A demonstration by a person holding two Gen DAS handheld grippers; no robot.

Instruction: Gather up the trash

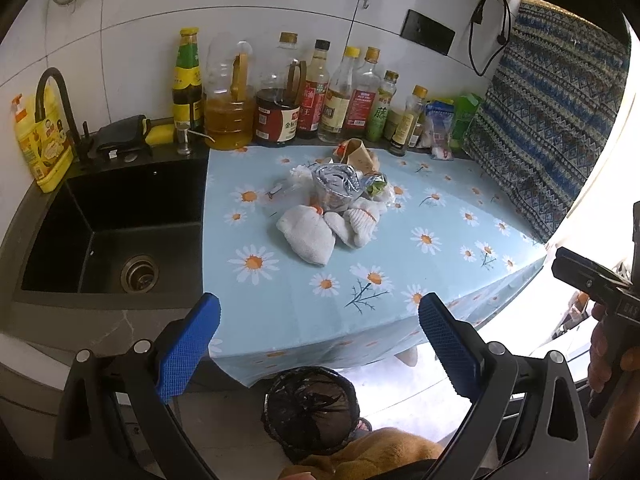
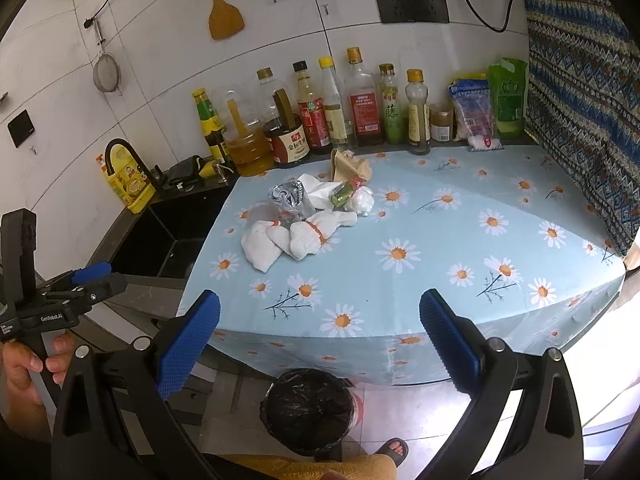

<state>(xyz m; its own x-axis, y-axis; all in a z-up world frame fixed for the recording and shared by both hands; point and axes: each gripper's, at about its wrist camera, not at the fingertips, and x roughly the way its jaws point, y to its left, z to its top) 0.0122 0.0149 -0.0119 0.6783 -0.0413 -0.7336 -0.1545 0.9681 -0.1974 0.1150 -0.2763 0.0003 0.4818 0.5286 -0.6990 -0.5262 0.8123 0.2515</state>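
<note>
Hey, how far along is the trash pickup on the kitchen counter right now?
Nothing looks done: the trash pile of wadded paper towels, a foil-topped cup and a brown paper scrap sits on the daisy tablecloth. Nothing is in hand; the left gripper and right gripper are open, short of the pile. All of it remains to go into the bin below.

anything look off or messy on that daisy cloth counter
Yes: a heap of trash sits mid-tablecloth, with tied white bundles, a crumpled foil cup and a brown paper scrap. The bin stands below on the floor. Nothing looks spilled; the bottles stand upright.
</note>
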